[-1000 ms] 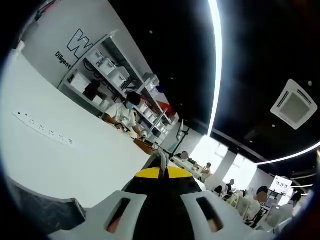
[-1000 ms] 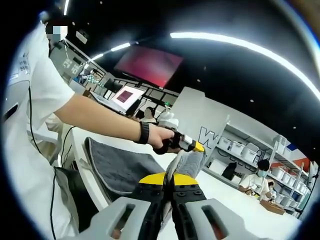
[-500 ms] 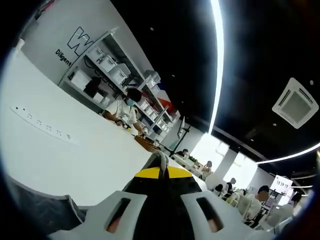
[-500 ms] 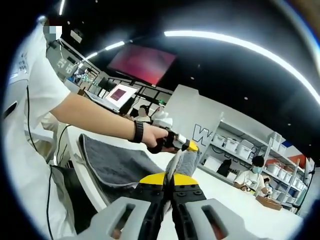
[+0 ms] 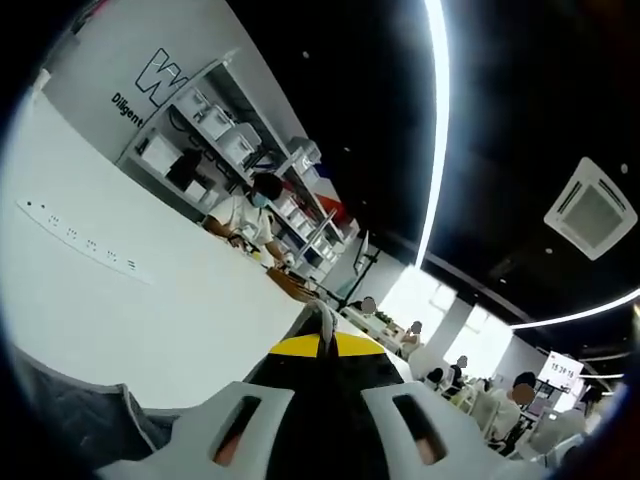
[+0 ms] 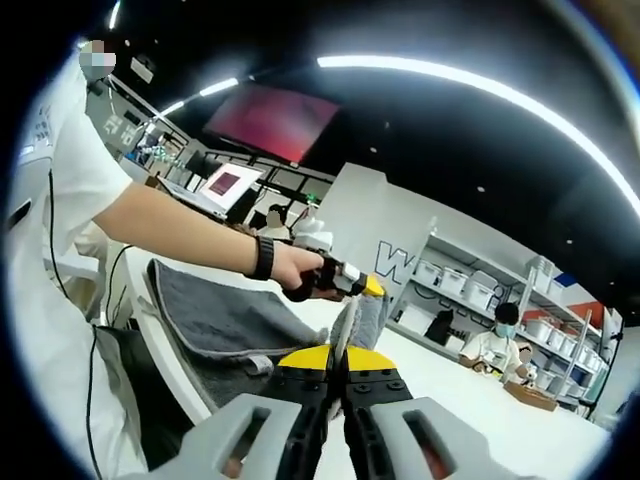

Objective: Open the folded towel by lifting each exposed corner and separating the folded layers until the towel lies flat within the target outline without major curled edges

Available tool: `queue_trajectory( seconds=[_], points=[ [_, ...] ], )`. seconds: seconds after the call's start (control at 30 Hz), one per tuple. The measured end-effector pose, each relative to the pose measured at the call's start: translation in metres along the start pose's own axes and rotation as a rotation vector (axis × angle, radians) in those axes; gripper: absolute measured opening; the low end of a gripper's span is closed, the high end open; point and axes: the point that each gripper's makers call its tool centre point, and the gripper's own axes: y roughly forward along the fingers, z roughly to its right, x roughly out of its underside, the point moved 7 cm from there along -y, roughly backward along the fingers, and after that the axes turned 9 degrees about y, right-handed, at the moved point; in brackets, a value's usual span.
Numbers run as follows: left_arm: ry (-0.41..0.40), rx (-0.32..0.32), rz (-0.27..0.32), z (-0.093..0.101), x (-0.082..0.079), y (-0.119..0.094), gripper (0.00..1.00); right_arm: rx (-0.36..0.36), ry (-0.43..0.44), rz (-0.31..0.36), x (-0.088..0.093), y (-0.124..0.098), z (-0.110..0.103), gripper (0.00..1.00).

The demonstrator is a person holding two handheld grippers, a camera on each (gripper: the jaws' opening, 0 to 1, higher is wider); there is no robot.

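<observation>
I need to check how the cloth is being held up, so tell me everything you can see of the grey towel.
The grey terry towel looks soft and napped, with a stitched hem along its edges. It is lifted off the white table; its upper edge is pinched in the shut right gripper and in the left gripper, held by the person's hand. From there it slopes down in a broad sheet and hangs over the table's near edge. A dark corner shows in the left gripper view.

A lab: bin shelves [image 5: 215,125], workers at benches [image 6: 545,395].
</observation>
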Motion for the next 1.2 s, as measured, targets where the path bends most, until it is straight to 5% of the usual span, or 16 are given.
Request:
queue_trajectory(
  seconds=[0.4,0.5,1.2],
  points=[
    [0.009,0.005,-0.003,0.004,0.006,0.003,0.00,0.049,0.007,-0.011,0.007,-0.007,0.016,0.00],
    [0.005,0.006,-0.004,-0.012,-0.005,0.017,0.00,0.061,0.006,-0.016,0.008,-0.008,0.018,0.00],
    [0.021,0.003,-0.007,-0.023,-0.022,0.040,0.00,0.120,0.030,-0.028,0.020,-0.012,0.037,0.00]
  ],
)
